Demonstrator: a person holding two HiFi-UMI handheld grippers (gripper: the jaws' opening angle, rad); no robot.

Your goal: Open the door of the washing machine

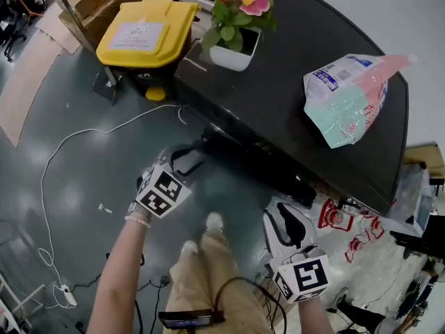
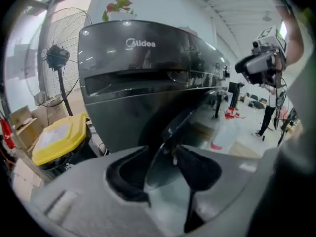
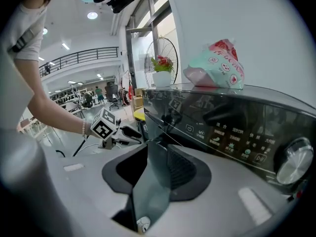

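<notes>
The black washing machine (image 1: 278, 103) stands ahead of me, seen from above in the head view. In the left gripper view its front (image 2: 138, 58) fills the frame, with the dark round door (image 2: 160, 125) low on it and closed. My left gripper (image 1: 189, 161) hangs close before the left part of the front, pointing at the door. Its jaws (image 2: 163, 151) are open with nothing between them. My right gripper (image 1: 281, 213) hovers near the front's right side, by the control panel (image 3: 237, 132). It too is open (image 3: 158, 146) and holds nothing.
A flower pot (image 1: 233, 47) and a pastel plastic bag (image 1: 348, 96) sit on the machine's top. A yellow-lidded bin (image 1: 146, 33) stands left of the machine, with a standing fan (image 2: 57, 58) behind it. A white cable (image 1: 69, 145) runs over the floor. My legs (image 1: 201, 270) are below.
</notes>
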